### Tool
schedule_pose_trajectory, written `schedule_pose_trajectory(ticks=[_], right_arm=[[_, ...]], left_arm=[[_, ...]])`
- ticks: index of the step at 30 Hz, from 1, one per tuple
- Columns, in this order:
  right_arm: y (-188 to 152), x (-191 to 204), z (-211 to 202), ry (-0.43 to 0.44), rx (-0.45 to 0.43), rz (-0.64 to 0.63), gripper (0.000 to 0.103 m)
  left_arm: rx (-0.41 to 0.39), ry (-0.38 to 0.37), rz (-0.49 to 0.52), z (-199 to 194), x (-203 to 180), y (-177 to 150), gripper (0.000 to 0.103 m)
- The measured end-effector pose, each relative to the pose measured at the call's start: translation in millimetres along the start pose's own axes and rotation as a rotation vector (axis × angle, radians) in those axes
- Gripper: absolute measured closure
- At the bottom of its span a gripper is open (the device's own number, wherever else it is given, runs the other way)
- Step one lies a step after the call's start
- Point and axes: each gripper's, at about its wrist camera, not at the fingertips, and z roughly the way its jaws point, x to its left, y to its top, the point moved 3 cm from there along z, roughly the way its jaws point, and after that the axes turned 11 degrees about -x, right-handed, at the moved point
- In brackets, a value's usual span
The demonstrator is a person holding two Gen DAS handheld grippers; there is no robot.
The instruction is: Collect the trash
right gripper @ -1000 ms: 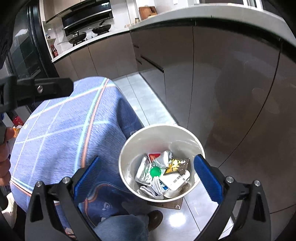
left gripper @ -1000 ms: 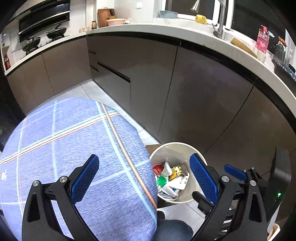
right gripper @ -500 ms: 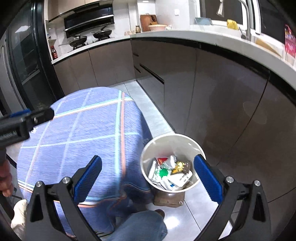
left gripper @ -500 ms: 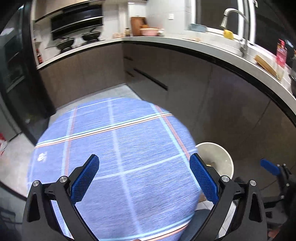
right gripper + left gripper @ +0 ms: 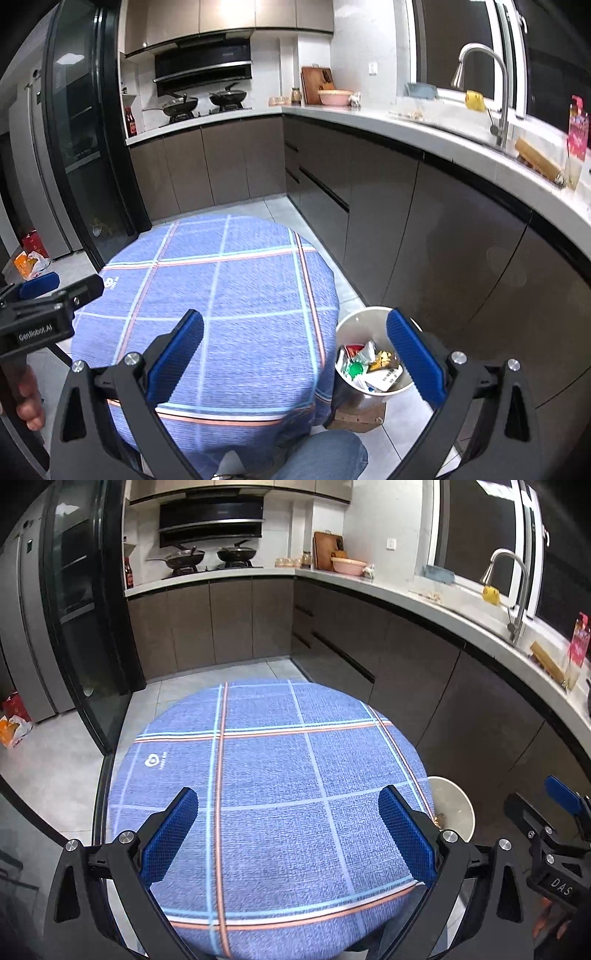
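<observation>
A white trash bin (image 5: 349, 328) stands on the floor right of a round table with a blue plaid cloth (image 5: 229, 295). It holds several wrappers, a green lid (image 5: 355, 369) and a white barcoded pack (image 5: 386, 376). In the left wrist view only the bin's rim (image 5: 456, 805) shows past the cloth (image 5: 273, 794). My left gripper (image 5: 288, 834) is open and empty above the table. My right gripper (image 5: 295, 358) is open and empty, above the table's right edge and the bin. I see no loose trash on the cloth.
Dark kitchen cabinets (image 5: 388, 229) under a white counter curve along the right and back. A sink faucet (image 5: 495, 92) is at the right, a stove with pans (image 5: 203, 101) at the back. A glass door (image 5: 85, 627) stands left. A brown box (image 5: 358, 413) sits under the bin.
Both grippers have swung up and leftward away from the bin, so the table and kitchen now fill the views. The bin has shifted to the lower right. Both jaws stay open.
</observation>
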Motion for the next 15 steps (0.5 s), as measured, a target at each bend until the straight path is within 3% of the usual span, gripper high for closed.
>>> schedule_pose_trajectory(ticks=[15], right_arm=[[41.9, 36.6, -69.3, 0.004, -0.136, -0.017, 0.003]], left_arm=[[-0.165, 0.002, -0.001, -86.6, 23.6, 36.7, 0.008]])
